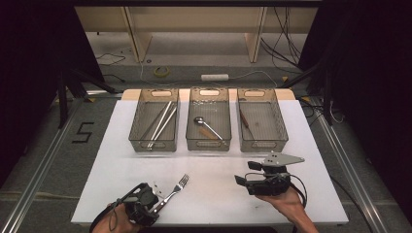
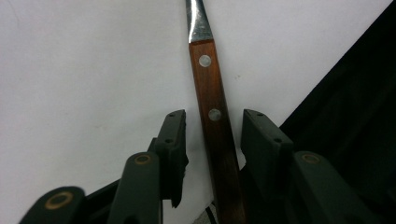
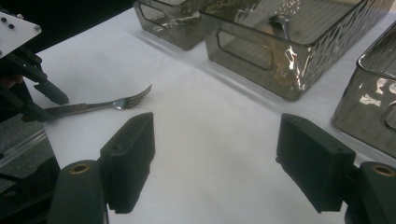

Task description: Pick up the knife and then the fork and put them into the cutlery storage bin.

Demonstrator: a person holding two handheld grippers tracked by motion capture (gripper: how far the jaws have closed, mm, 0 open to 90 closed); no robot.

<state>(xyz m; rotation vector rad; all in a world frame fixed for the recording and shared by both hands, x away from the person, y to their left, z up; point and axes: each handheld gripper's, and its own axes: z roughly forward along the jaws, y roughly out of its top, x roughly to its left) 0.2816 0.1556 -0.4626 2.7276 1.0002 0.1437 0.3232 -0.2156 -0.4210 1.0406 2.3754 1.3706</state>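
A fork (image 1: 175, 190) with a wooden handle lies on the white table (image 1: 214, 194) near its front left edge, tines pointing toward the far right. My left gripper (image 1: 156, 203) stands around the handle (image 2: 215, 140): one jaw on each side, a thin gap showing between each pad and the wood. In the right gripper view the fork (image 3: 116, 103) and the left gripper (image 3: 39, 100) are at the left. My right gripper (image 1: 245, 174) is held in a hand at the front right, jaws wide apart (image 3: 215, 154) with bare table between them.
Three clear smoky bins stand in a row across the back of the table. The left bin (image 1: 136, 141) holds long metal utensils, the middle bin (image 1: 209, 144) a spoon (image 1: 208, 127), the right bin (image 1: 265, 144) a brown-handled utensil (image 1: 244, 119).
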